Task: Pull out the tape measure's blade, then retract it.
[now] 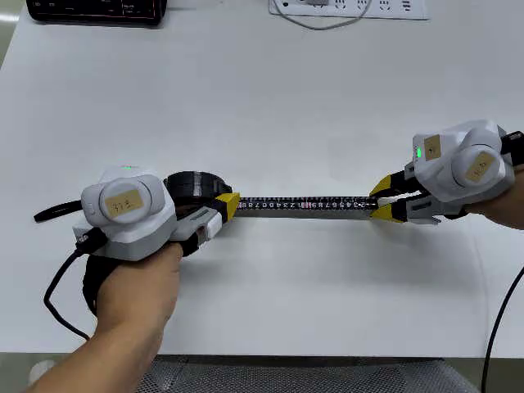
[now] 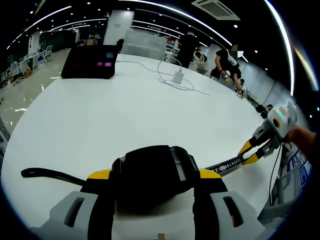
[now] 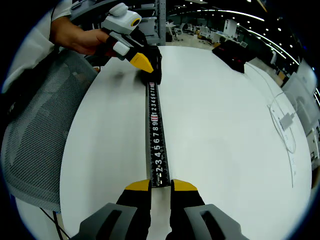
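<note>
The black tape measure case [image 1: 192,187] rests on the white table [image 1: 270,106], and my left gripper [image 1: 217,196] is shut on it. In the left gripper view the case [image 2: 154,162] sits between the yellow-tipped jaws of the left gripper [image 2: 155,176]. The dark blade [image 1: 303,202] lies drawn out to the right, flat just above the table. My right gripper [image 1: 381,201] is shut on its free end. The right gripper view has the blade [image 3: 157,135] running from the right gripper [image 3: 161,186] up to the case [image 3: 156,64] and the left gripper [image 3: 136,54].
A black strap [image 1: 53,211] trails left from the case. A black device [image 1: 97,8] and a white power strip [image 1: 352,6] with a cable lie at the far edge. A mesh chair [image 1: 286,377] sits below the table's near edge.
</note>
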Demonstrator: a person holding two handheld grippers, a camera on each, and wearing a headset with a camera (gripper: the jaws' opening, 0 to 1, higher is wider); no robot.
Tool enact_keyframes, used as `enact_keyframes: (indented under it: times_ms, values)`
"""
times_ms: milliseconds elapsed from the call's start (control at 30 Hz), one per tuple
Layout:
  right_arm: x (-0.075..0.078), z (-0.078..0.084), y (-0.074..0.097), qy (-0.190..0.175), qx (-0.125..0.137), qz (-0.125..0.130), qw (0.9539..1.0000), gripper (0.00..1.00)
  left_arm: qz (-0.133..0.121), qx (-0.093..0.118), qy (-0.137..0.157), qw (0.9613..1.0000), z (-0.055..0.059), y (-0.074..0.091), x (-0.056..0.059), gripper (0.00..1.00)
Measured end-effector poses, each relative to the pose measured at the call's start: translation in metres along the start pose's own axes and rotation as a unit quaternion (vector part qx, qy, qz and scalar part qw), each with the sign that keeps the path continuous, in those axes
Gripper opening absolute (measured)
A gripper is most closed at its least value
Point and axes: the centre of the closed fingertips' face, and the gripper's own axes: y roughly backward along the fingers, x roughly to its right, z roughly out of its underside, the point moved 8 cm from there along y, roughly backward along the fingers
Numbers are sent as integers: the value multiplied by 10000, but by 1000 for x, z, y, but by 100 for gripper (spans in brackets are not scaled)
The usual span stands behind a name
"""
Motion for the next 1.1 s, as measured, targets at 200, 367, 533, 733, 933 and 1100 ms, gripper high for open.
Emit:
enact_keyframes:
  times_ms: [200, 367, 533, 733, 933, 1100]
  values:
    - [0, -4, -3, -12, 56, -49, 10000, 10, 8, 1, 17, 10000, 0, 0, 0, 59]
    - [1, -8, -5, -6, 81, -76, 9999, 10, 13, 3, 48, 10000, 0, 0, -1, 59]
    - [2, -10, -7, 0, 101, -97, 9999, 10, 26, 4, 75, 10000, 0, 0, -1, 59]
    - [3, -13, -8, -47, 136, -96, 9998, 10, 37, 14, 97, 9999, 1, -1, -2, 59]
    - [1, -18, -10, -74, 200, -119, 9997, 10, 46, 20, 97, 9999, 1, -2, -2, 59]
    - [2, -21, -12, -52, 212, -136, 9997, 10, 53, 20, 120, 9999, 1, -2, -3, 59]
